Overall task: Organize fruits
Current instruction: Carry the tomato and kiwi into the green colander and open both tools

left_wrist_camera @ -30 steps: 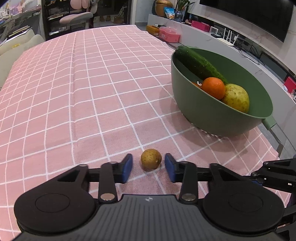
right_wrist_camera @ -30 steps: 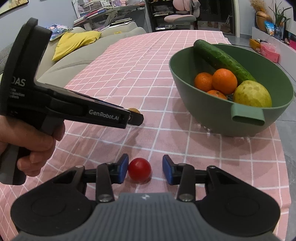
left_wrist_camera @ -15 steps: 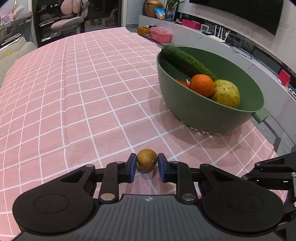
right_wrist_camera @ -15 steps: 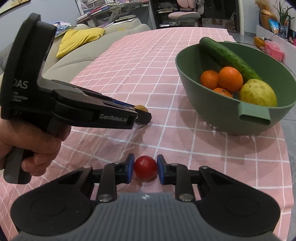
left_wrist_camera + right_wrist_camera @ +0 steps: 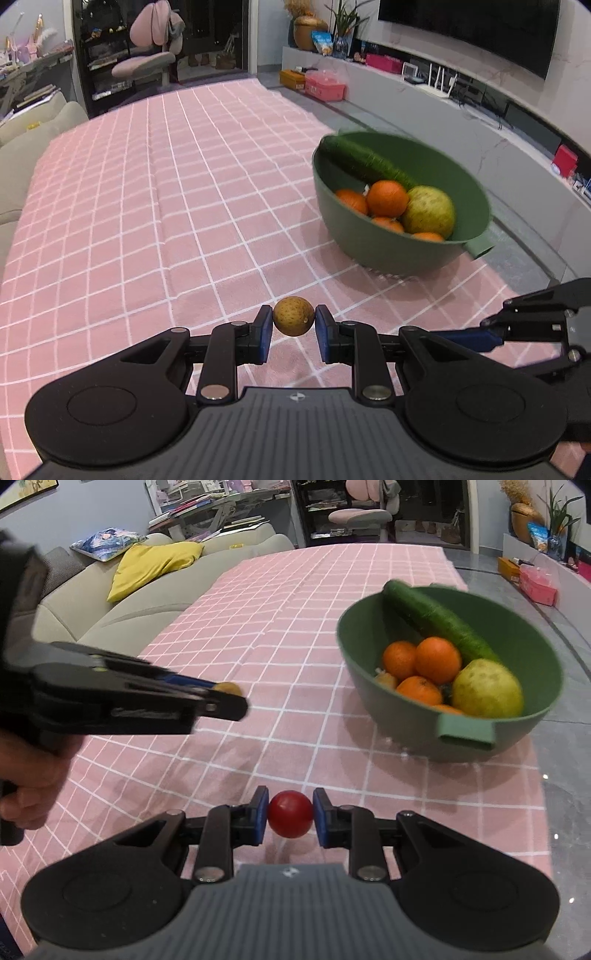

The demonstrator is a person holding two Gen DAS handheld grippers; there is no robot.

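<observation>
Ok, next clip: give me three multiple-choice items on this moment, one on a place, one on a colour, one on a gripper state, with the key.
1. Where does the cucumber lie?
A. In the green bowl, one end over the rim
B. On the pink cloth
C. On the sofa

2. What colour is the small round fruit in the right hand-held gripper?
A. Orange
B. Red
C. Green

3. What is the state of the left hand-held gripper?
A. Open, empty
B. Shut, empty
C. Shut on a small brown fruit

Key: 1 A, the cucumber leans among the oranges and the yellow-green fruit inside the bowl. 2 B, the red fruit sits between the blue pads. 3 C, both pads press the brown fruit.
</observation>
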